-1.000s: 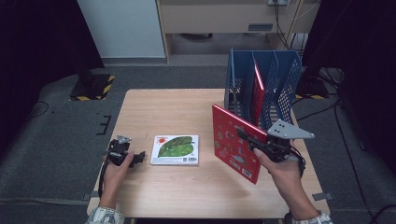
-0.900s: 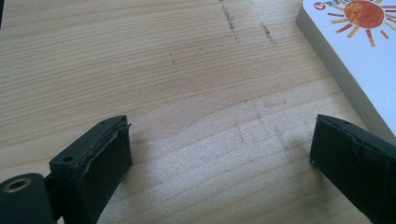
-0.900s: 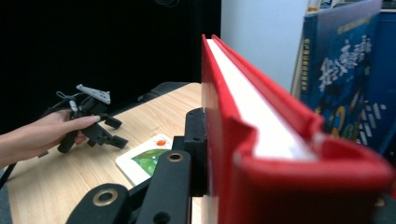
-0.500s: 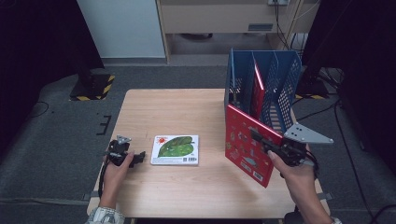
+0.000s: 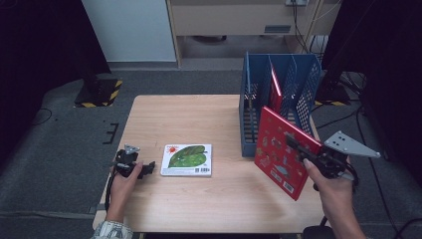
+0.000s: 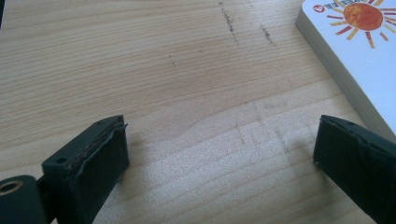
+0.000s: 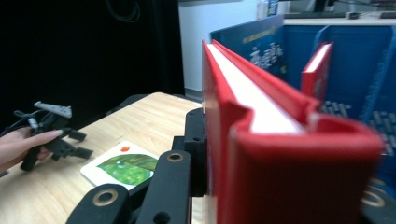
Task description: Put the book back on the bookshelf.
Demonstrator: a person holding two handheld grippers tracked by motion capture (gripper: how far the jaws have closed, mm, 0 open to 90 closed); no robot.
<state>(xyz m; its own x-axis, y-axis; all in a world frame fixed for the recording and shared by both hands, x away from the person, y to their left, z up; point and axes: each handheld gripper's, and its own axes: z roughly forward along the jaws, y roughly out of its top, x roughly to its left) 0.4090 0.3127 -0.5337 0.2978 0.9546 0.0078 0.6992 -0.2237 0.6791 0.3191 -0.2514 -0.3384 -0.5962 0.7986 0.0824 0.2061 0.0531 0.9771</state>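
- So, the right gripper (image 5: pixel 294 144) is clamped on a red hardcover book (image 5: pixel 281 152), pinching it by one edge; in the right gripper view the black jaws sit tight against the covers of the red hardcover book (image 7: pixel 261 140).
- The book is up off the table, tilted, cover facing the person, hanging over the right part of the wooden table (image 5: pixel 199 114) near its right edge.
- It's just in front of the blue file rack (image 5: pixel 249 99), which stands at the table's far right corner. Can't tell whether the book's top corner actually touches the rack or just overlaps it from this angle.
- One slot of the rack already has another red book (image 5: pixel 274 89) standing upright in it.
- The left gripper (image 5: pixel 144 168) rests low at the table's near left corner with its jaws spread wide apart and nothing between them, just bare wood in the left gripper view.
- A flat picture book with a green leaf and a sun on the cover (image 5: pixel 187 159) lies just beside that gripper, toward the middle of the near edge; its white corner (image 6: pixel 359 51) shows right next to one jaw, not touching.
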